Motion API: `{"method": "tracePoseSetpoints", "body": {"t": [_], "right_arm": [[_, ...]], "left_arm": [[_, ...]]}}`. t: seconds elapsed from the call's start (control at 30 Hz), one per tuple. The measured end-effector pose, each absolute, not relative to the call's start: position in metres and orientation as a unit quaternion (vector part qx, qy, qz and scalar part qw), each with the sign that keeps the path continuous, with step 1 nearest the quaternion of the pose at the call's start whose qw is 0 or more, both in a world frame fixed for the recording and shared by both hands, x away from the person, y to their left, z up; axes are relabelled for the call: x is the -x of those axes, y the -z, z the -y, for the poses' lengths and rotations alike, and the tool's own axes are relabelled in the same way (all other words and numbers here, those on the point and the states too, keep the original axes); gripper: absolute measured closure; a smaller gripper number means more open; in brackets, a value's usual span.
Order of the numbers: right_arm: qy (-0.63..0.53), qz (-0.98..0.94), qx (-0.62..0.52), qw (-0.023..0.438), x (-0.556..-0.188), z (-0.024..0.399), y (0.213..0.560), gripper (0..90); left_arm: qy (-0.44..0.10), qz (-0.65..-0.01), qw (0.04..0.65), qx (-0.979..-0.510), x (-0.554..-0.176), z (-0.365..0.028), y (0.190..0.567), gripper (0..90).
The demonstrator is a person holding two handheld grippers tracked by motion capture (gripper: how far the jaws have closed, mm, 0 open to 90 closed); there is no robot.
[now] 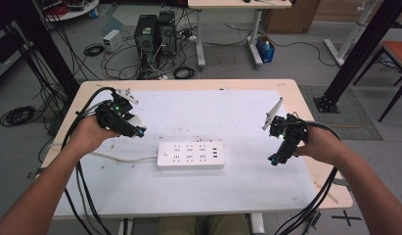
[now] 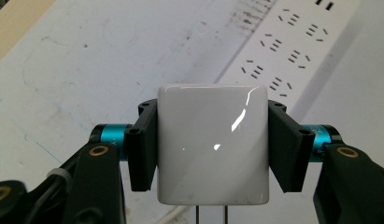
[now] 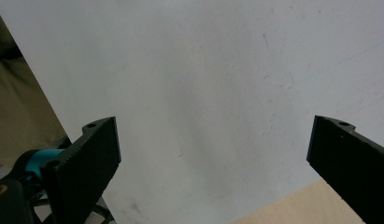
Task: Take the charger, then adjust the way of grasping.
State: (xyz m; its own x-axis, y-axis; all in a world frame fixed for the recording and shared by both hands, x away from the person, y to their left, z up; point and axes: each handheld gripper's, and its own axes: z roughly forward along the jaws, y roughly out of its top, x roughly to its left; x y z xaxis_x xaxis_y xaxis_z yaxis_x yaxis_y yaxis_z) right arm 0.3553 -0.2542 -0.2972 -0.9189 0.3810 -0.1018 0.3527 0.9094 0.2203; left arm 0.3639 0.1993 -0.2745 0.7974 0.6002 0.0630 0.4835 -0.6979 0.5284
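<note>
High view: white charger (image 1: 136,128) gripped by left gripper (image 1: 132,128), held above table (image 1: 286,88), left of power strip (image 1: 190,155); not yet plugged in. Right gripper (image 1: 276,155) held apart at right.
Left gripper view: jaws clamped on charger (image 2: 212,144), prongs seen below; power strip (image 2: 283,46) ahead, sockets free.
Right gripper view: jaws spread wide, nothing held. Plugging judged left.

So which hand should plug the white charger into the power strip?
Left, probably: its tongs already clamp the charger, with the power strip close by. The right tongs are open and empty.
</note>
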Motion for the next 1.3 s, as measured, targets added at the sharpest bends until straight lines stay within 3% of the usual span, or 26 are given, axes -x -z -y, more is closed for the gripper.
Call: {"method": "tracePoseSetpoints", "body": {"t": [0.33,0.63,1.3], "right_arm": [[-0.109,-0.971,-0.193,0.086,-0.349,0.249,0.289,2.1],[-0.136,-0.956,-0.235,0.109,-0.338,0.244,0.28,2.1],[-0.274,-0.907,-0.307,0.086,-0.329,0.234,0.28,2.1]], "left_arm": [[-0.108,-0.269,0.256,-0.922,-0.351,-0.193,0.263,42.5],[-0.093,-0.217,0.259,-0.937,-0.353,-0.162,0.245,42.5],[-0.032,-0.103,0.277,-0.955,-0.352,-0.084,0.252,42.5]]}}
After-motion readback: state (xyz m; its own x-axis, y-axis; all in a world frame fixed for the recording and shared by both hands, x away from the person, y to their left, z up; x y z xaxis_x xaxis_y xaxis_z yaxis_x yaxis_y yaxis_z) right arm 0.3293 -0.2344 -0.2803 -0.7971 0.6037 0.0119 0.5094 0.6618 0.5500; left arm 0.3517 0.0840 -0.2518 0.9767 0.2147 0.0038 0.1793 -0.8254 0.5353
